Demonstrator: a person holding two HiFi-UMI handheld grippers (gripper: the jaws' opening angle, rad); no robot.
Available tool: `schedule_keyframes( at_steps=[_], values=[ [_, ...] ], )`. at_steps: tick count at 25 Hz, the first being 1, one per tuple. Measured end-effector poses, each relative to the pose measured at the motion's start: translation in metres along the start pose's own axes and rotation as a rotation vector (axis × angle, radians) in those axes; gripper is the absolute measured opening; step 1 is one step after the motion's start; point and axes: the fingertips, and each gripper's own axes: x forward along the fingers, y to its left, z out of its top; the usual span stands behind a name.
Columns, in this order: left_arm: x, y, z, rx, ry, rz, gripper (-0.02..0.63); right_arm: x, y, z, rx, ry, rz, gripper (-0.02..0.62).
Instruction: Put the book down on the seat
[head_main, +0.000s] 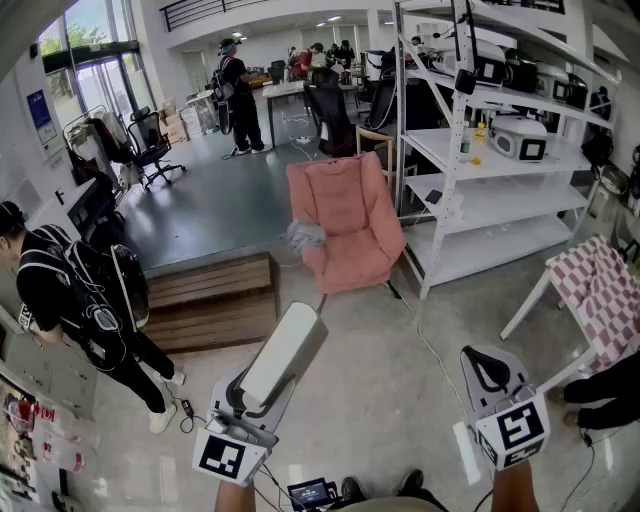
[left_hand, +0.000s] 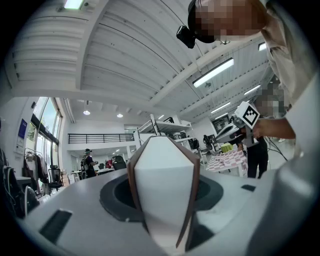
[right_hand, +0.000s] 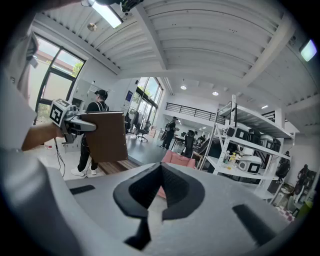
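Brown-covered book (head_main: 283, 355) with white page edges was clamped in our left tool (head_main: 252, 402). The two jaws pressed against the covers at its near end, so that it stuck out ahead of the tool and slanted up over the pale glossy floor (head_main: 370, 400). In the left gripper view we saw the white page block between the two brown covers, filling the gap between the jaws. Our right tool (head_main: 488, 372) was empty, its black jaw tips brought together with nothing between them. The pink padded seat (head_main: 345, 225) stood well apart from the book, farther across the floor, beside a white metal shelving rack (head_main: 455, 160). A crumpled grey cloth (head_main: 305, 235) lay on the seat's left armrest. A low wooden step (head_main: 215, 295) lay left of the seat, and a person in black with a backpack (head_main: 75, 295) stood near it.
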Motion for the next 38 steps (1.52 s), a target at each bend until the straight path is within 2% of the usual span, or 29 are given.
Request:
schedule_keyframes(
  at_steps=[22,32,38],
  values=[
    [-0.017,0.019,-0.006,-0.013,-0.026,-0.025,0.216,0.004,0.031,0.006,0.009,0.010,-0.011,-0.008],
    [0.002,0.029,-0.012,-0.010,-0.004,-0.025,0.216,0.038,0.023,0.007,-0.036,0.017,0.016,-0.008],
    [0.044,0.036,-0.020,0.004,0.023,-0.013,0.216,0.079,-0.009,-0.006,-0.033,0.021,0.039,-0.008]
  ],
)
